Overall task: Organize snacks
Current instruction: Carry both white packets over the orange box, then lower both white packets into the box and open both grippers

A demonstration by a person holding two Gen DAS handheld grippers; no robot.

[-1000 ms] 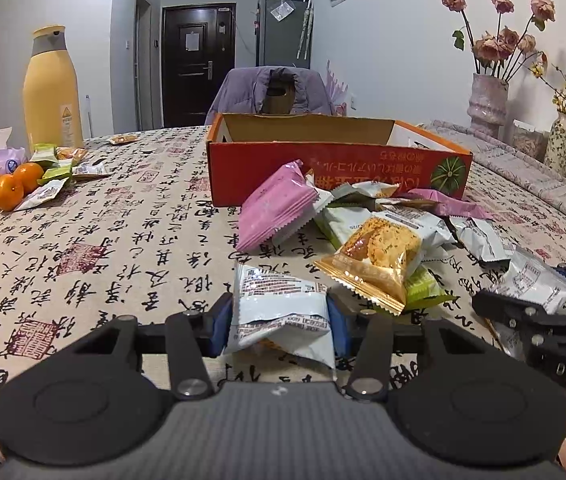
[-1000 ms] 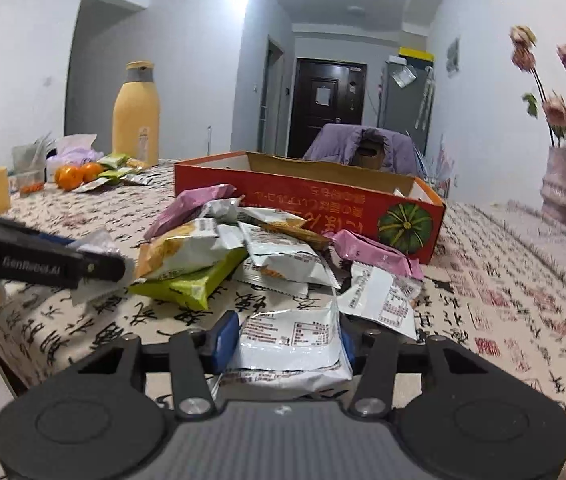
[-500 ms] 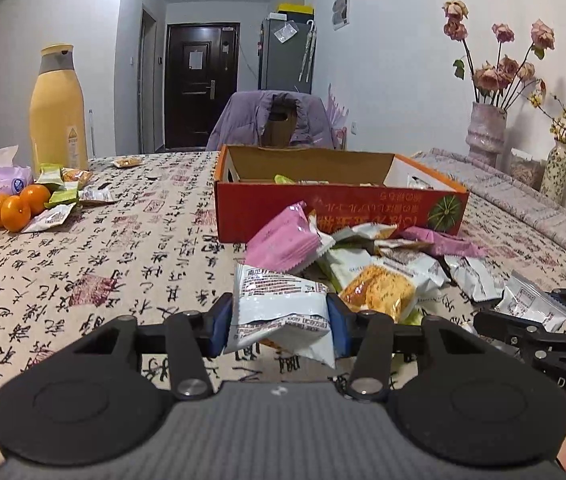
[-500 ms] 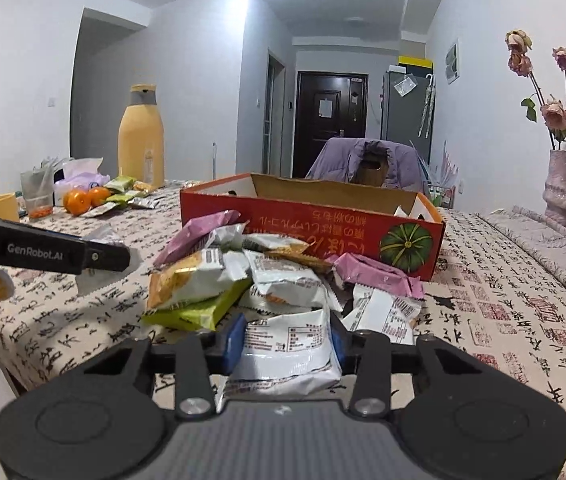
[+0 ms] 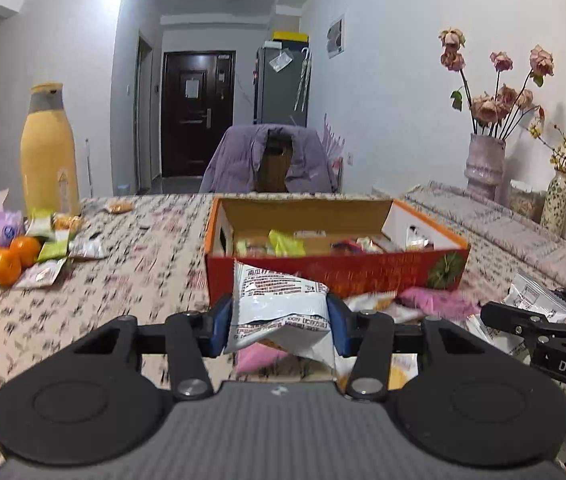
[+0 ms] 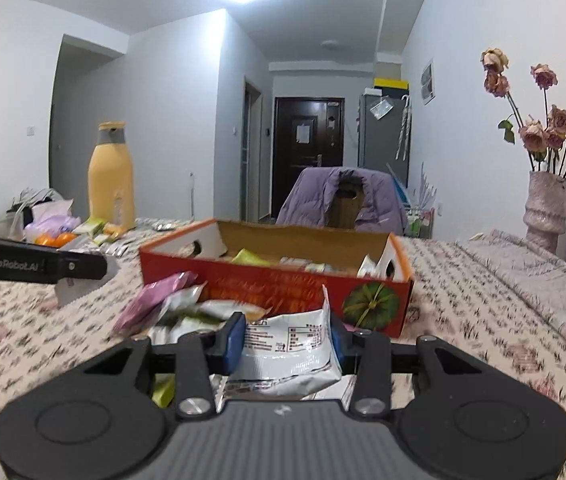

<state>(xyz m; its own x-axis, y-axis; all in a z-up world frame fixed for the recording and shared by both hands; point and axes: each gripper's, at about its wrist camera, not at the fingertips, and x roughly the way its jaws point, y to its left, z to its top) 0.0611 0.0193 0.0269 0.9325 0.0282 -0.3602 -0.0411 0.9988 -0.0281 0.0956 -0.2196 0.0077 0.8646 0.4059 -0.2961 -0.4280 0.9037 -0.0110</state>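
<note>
Two white snack packets are now off the table, one in each gripper. The left gripper [image 5: 279, 320] is clamped on a white packet with red print [image 5: 279, 308], its blue pads pressing on both sides, and the packet hangs in front of the red cardboard box [image 5: 335, 276]. The right gripper [image 6: 285, 340] is clamped on another white packet [image 6: 287, 344], which is crumpled between the pads.

Compared with a second ago, both grippers are higher: before, the packets were low against the pile and the tablecloth, and only the front wall of the box was seen. Now the left wrist view looks over the rim, and the snacks already inside [image 5: 287, 242] are visible. The right gripper's jaws have also squeezed closer on their packet than a second ago, so the grip looks firm.

For the task this means, in my judgement, that the picking step is finished for both hands and the carrying step has begun. The next move probably is to bring each packet over the open box and release it there. Many loose packets [image 6: 179, 308] remain on the tablecloth [image 5: 95, 292] in front of the box, and a few more lie near the oranges [image 5: 7, 258] at the far left, so much of the task is left.
</note>
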